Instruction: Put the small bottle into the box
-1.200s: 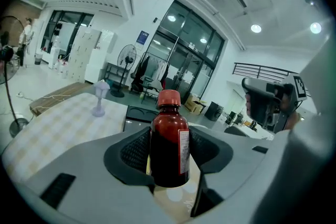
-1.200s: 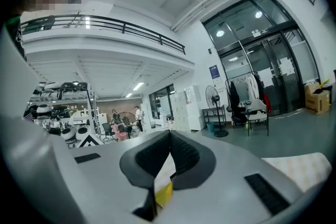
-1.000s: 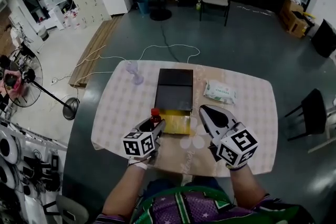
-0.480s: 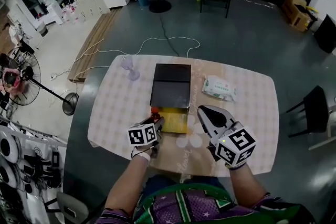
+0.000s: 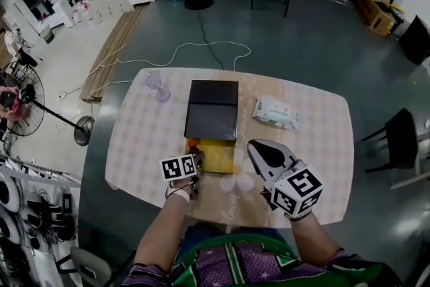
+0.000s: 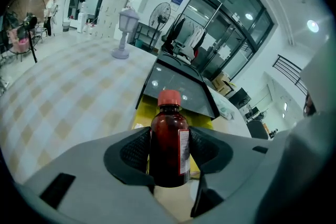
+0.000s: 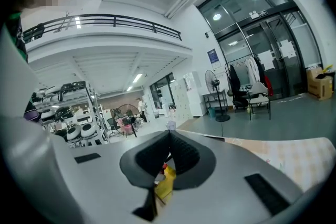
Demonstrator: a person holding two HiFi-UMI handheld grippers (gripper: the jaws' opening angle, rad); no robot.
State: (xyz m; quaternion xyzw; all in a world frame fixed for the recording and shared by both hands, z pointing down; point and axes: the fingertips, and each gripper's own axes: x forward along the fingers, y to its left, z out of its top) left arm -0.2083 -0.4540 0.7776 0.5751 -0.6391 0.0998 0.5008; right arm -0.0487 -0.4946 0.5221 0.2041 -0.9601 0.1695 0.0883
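The small bottle (image 6: 169, 147) is brown glass with a red cap (image 5: 193, 143) and a white label. My left gripper (image 6: 170, 136) is shut on it, its dark pads pressing both sides. In the head view the left gripper (image 5: 193, 152) holds the bottle upright over the near left corner of the box (image 5: 211, 107). That box is black, its lid is raised at the back, and the yellow inside (image 5: 218, 156) shows at the front. My right gripper (image 5: 257, 146) hovers just right of the box, its jaws closed on nothing (image 7: 169, 136).
A checked cloth covers the table (image 5: 141, 138). A pack of wet wipes (image 5: 276, 112) lies right of the box, and a small pale lamp (image 5: 155, 85) stands at the far left corner. A black chair (image 5: 396, 144) stands off the table's right side.
My left gripper has come down and forward with the bottle, from the table's near edge to the box's near left corner. The right gripper has sunk slightly.
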